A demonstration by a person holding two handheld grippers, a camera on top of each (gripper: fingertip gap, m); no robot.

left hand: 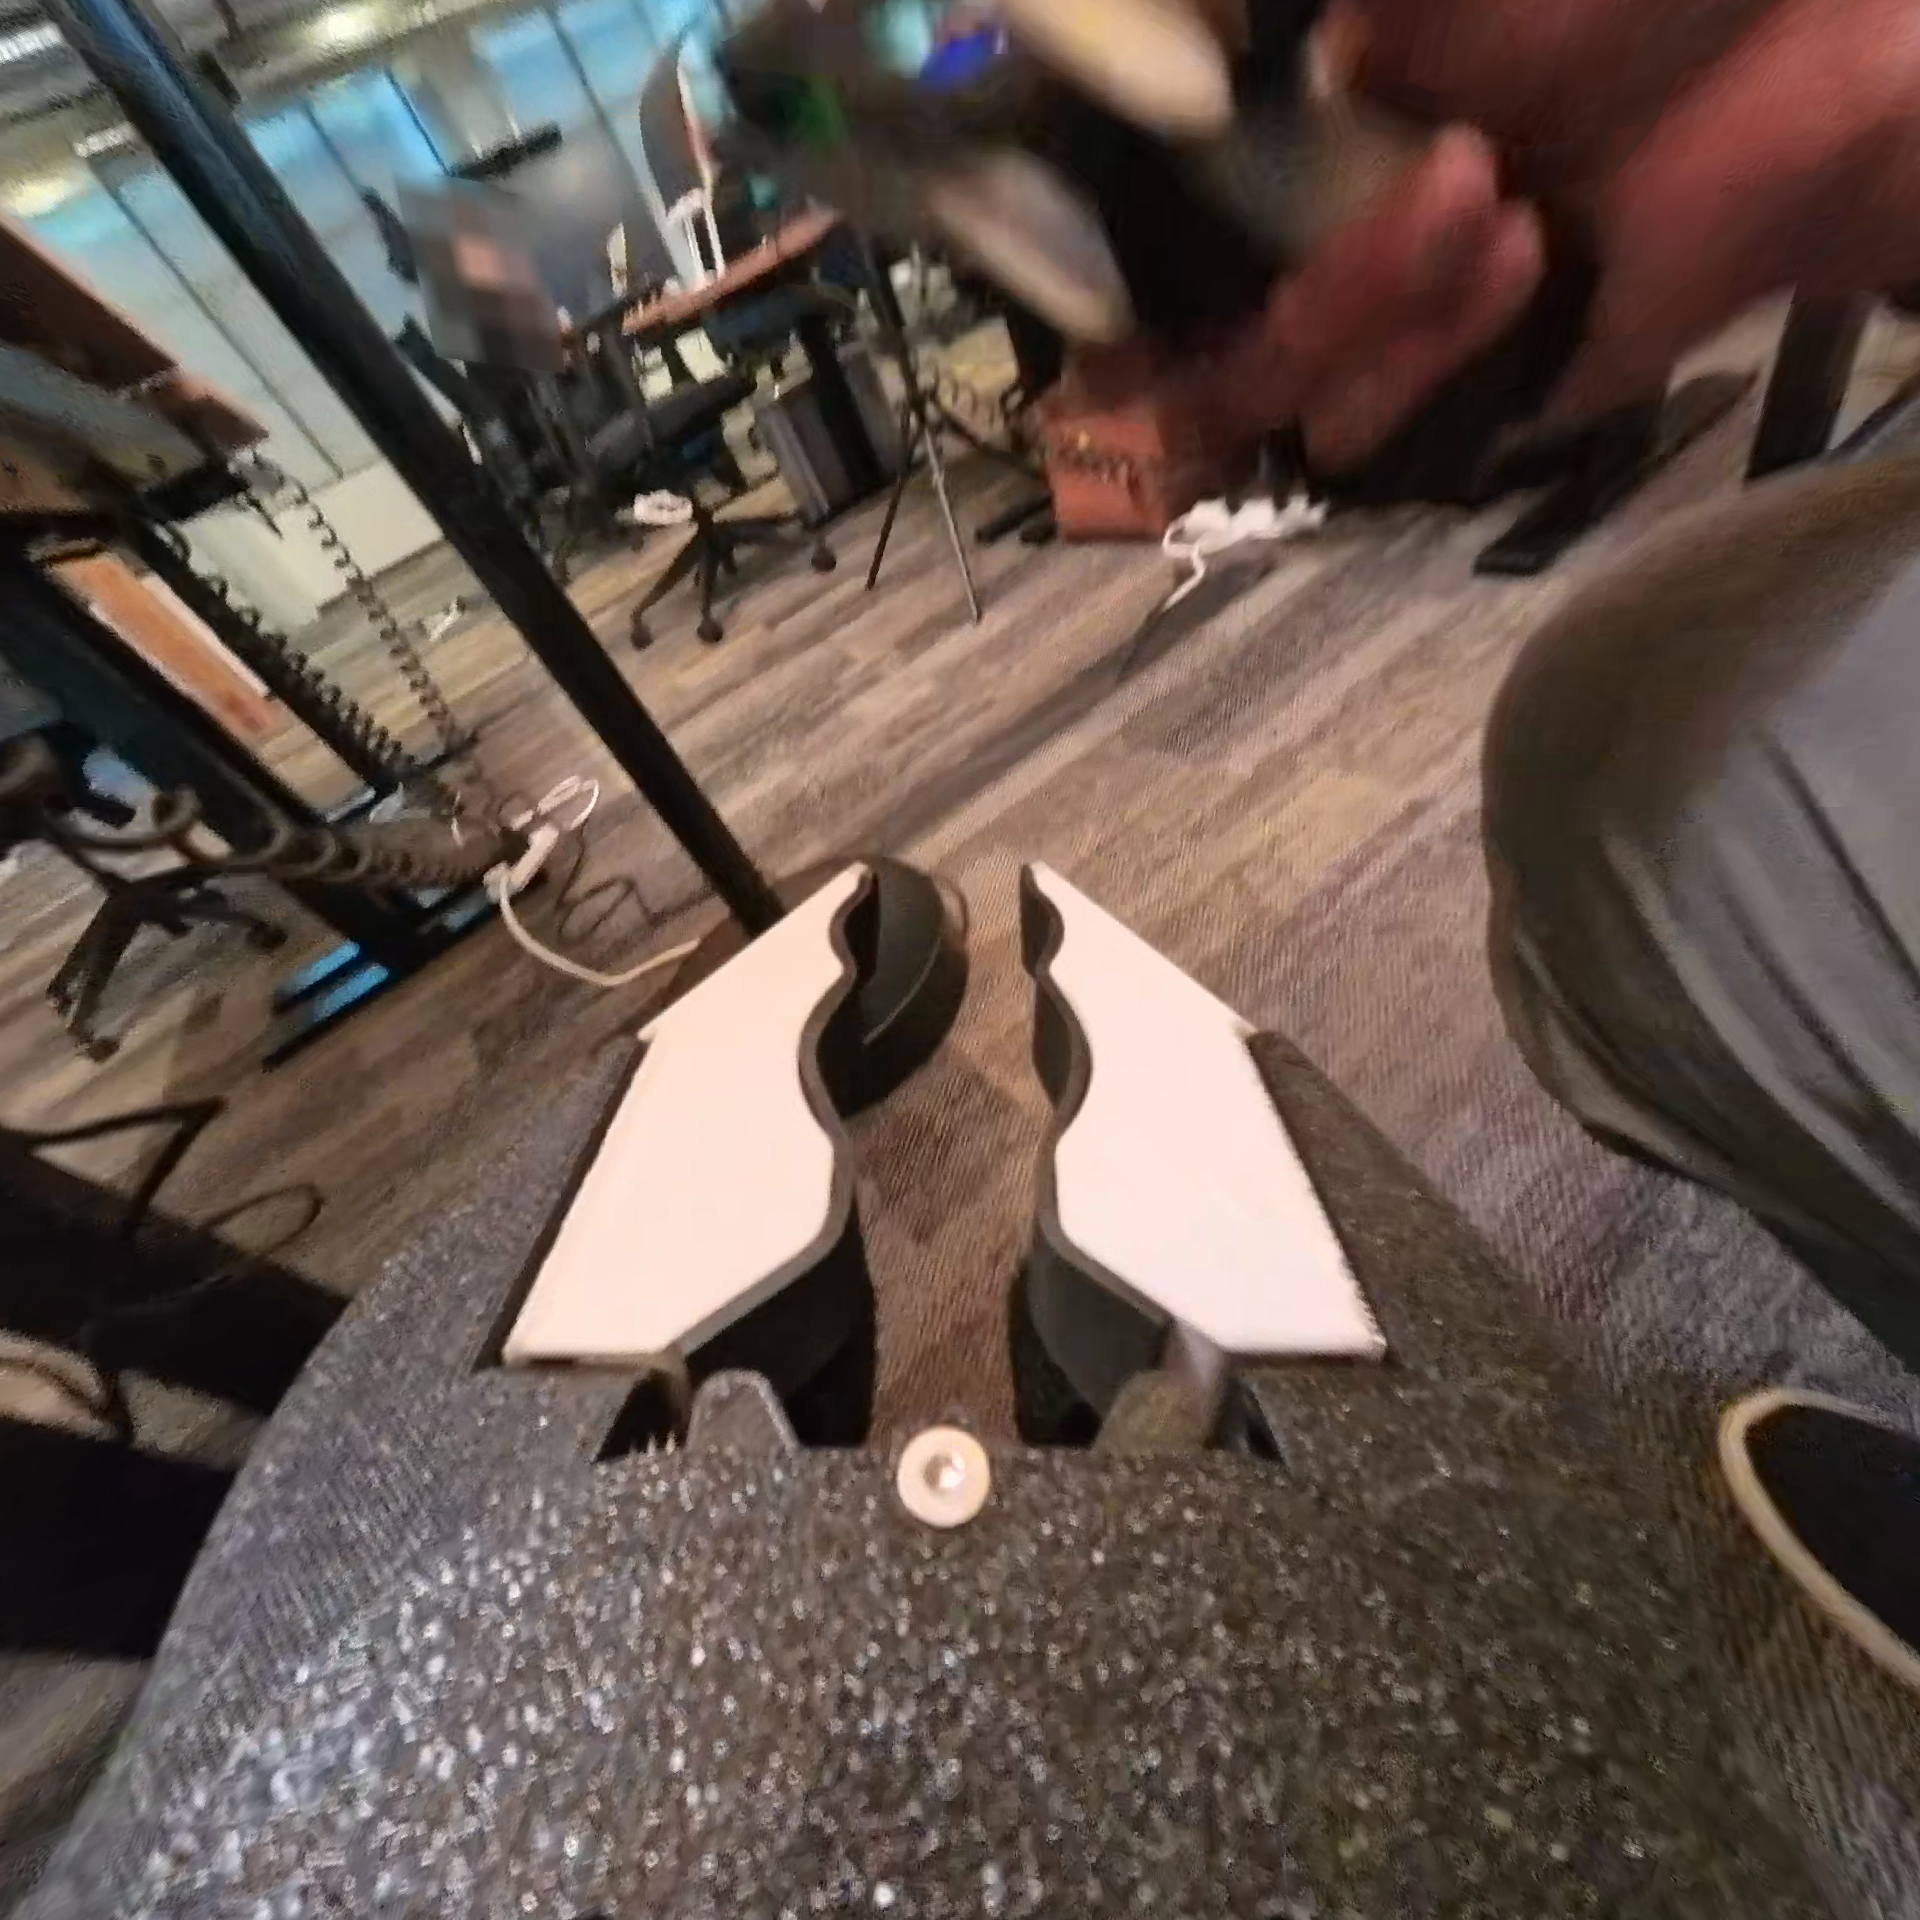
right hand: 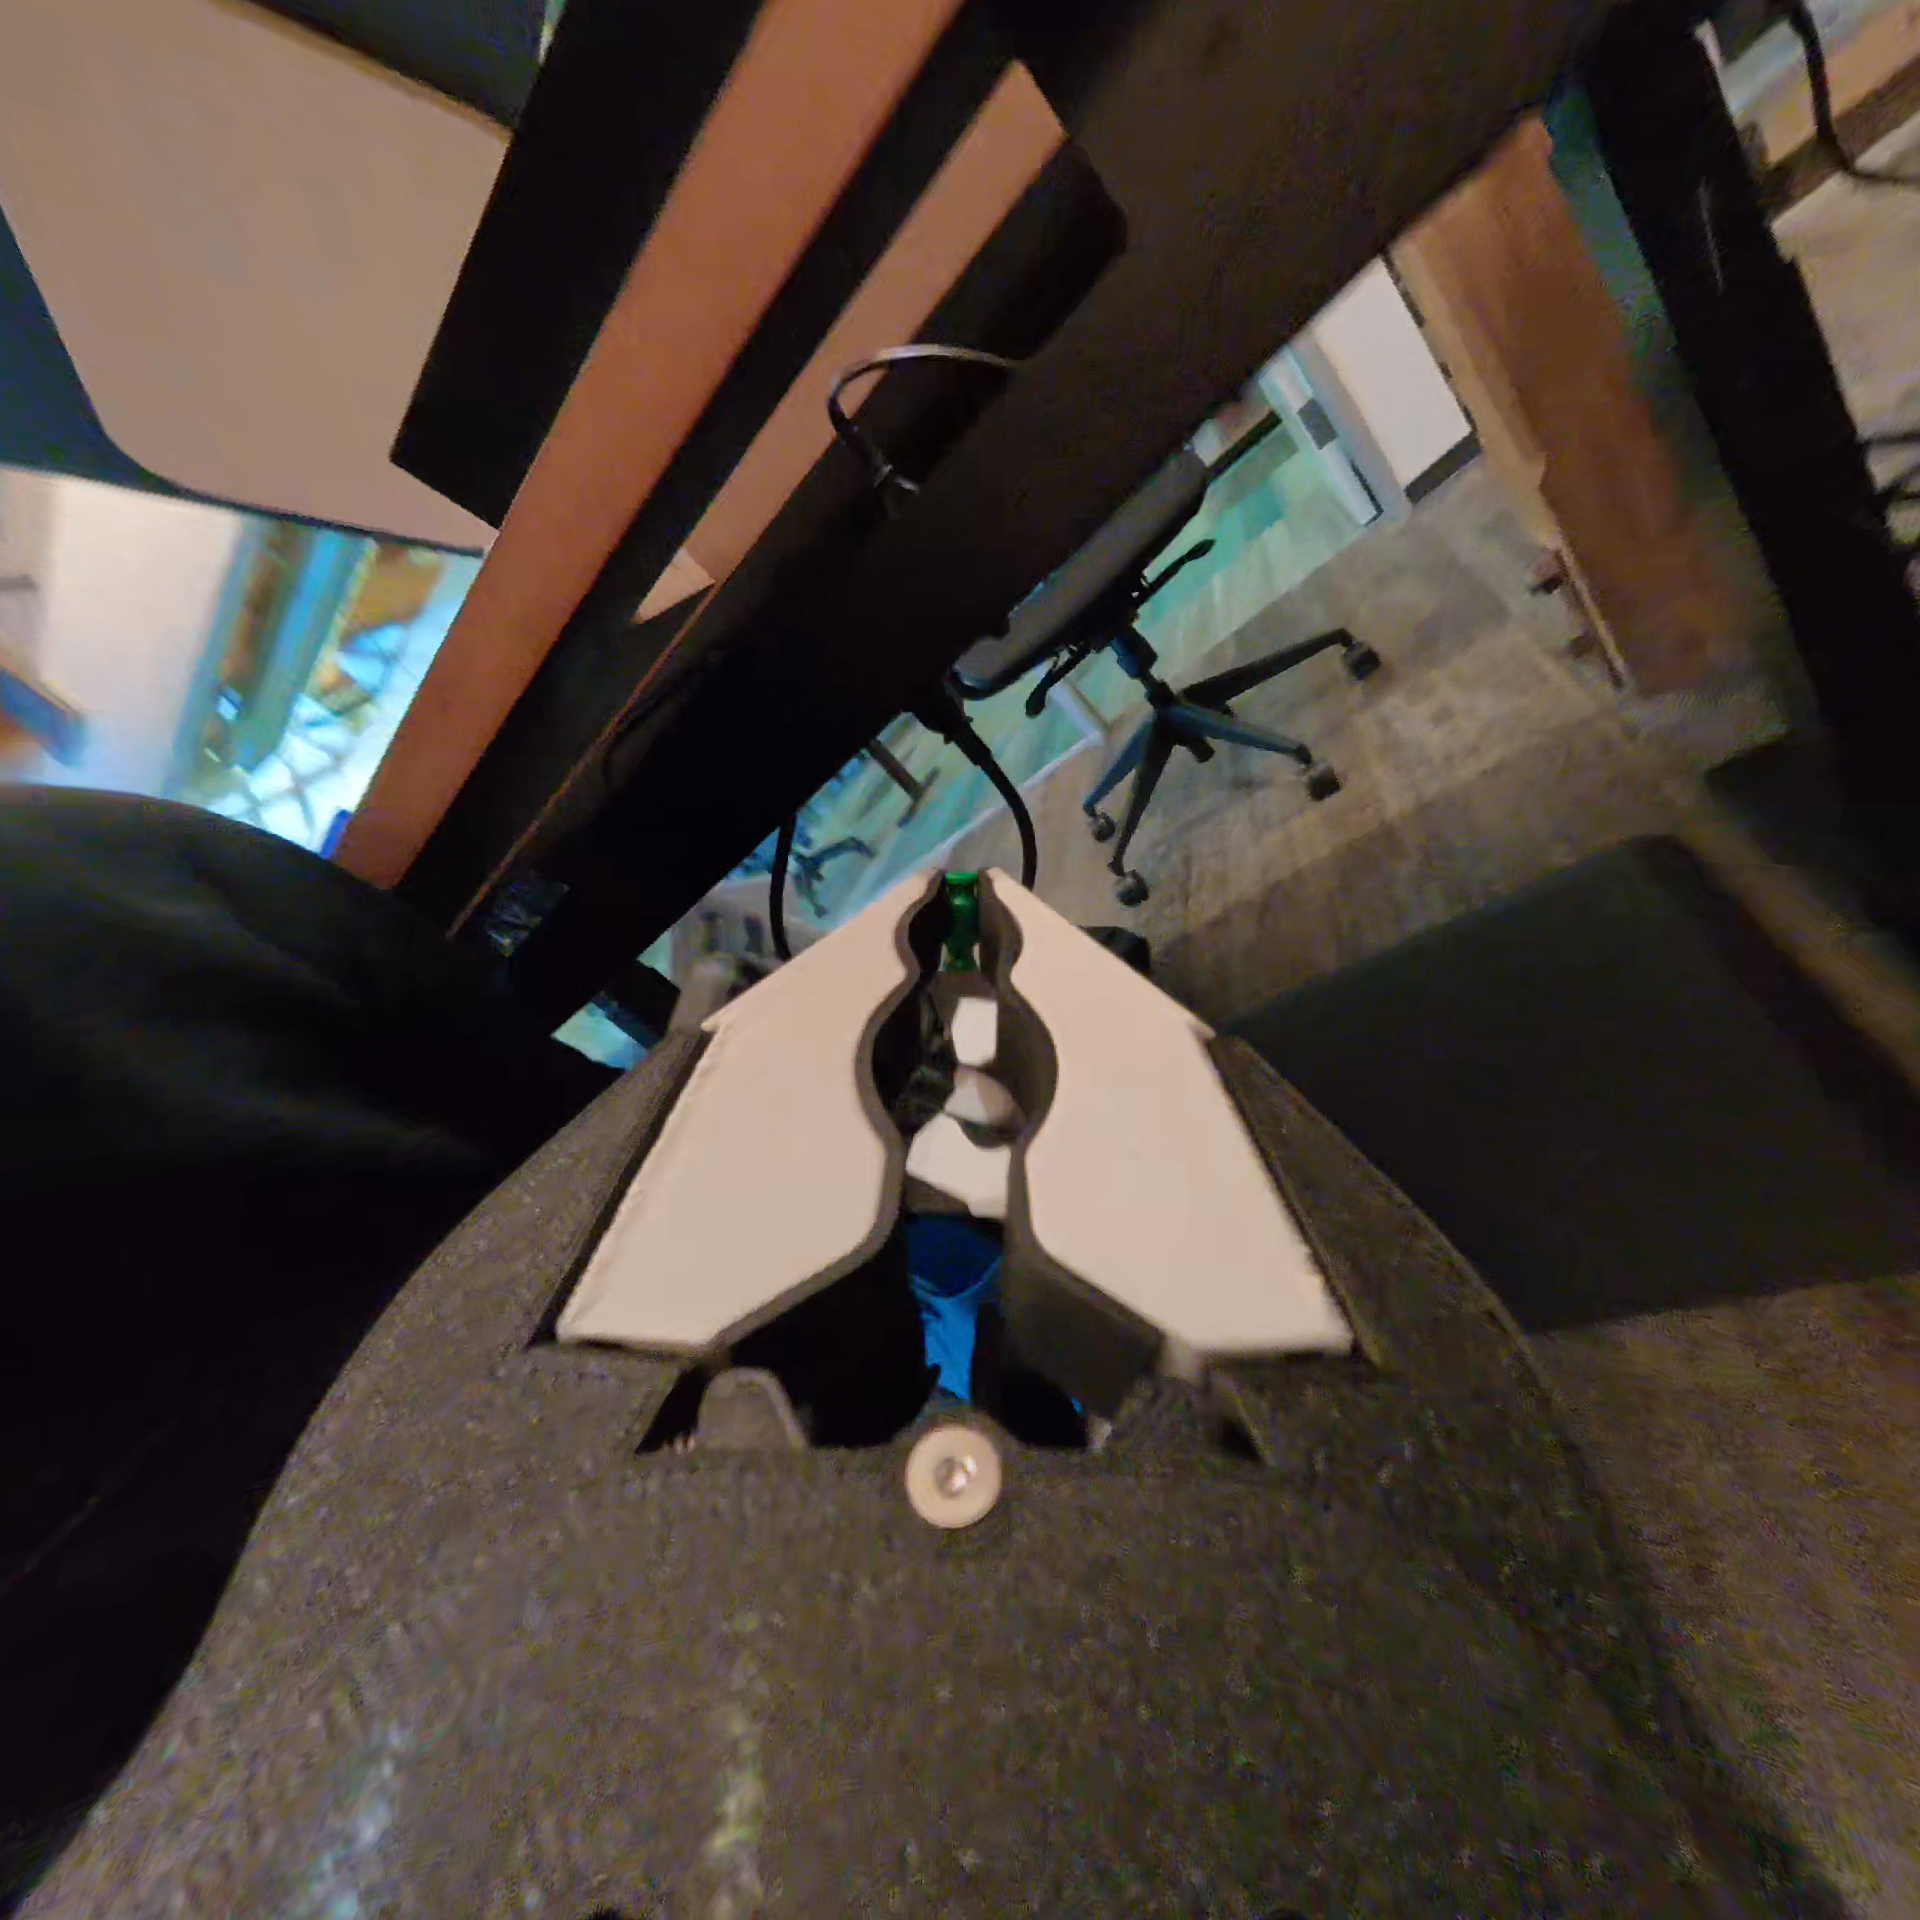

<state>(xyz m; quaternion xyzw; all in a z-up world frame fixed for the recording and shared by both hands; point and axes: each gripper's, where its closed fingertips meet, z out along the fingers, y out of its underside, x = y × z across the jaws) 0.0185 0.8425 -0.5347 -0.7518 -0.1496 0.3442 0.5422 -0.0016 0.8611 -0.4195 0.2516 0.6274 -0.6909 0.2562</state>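
Note:
My left gripper (left hand: 940,904) is open and empty, held low over the grey carpet (left hand: 1195,831). A black rounded shape (left hand: 899,987) lies against the inner side of its left finger; I cannot tell whether it is part of the finger. A black pole (left hand: 436,468) slants down to the carpet just left of the fingertips. My right gripper (right hand: 961,883) is shut on a slim thing with a green tip (right hand: 958,914), white middle (right hand: 971,1132) and blue rear (right hand: 951,1320). It points up at the underside of a desk (right hand: 727,364).
A person's grey trouser leg (left hand: 1714,883) and a dark shoe (left hand: 1829,1517) are close on the right. A blurred maroon sleeve (left hand: 1507,260) is at top right. Office chairs (left hand: 675,436), a chair (right hand: 1174,707), cables (left hand: 540,862) and a dark box (right hand: 1558,1091) stand around.

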